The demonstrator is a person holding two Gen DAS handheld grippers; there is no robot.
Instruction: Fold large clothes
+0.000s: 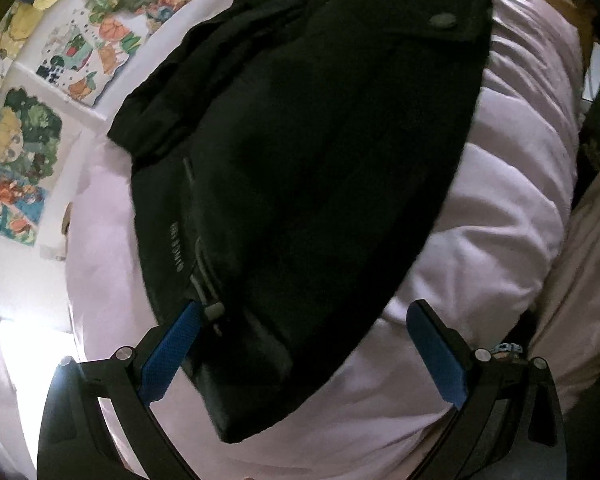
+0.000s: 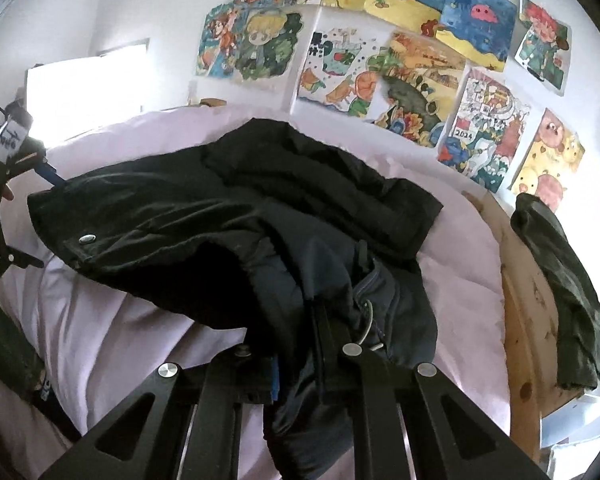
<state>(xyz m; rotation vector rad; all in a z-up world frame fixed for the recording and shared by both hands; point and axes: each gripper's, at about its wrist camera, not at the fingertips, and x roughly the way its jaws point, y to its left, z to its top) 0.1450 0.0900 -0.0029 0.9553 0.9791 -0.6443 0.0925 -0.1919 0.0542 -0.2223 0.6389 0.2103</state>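
Your right claw (image 2: 300,364) is clamped on the bulky black padded jacket (image 2: 228,216) lying on the pale pink bed quilt (image 2: 112,332). Your left claw (image 1: 300,344) gapes wide, empty. The fabric is soft and slippery; grip the hem.

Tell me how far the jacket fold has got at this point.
Early to midway. The black jacket lies bunched on the pale duvet, one layer already lapped over. In hand: the right tool is shut on dark fabric at the near edge; the left tool is open around the jacket's corner. Left: flattening and remaining folds.
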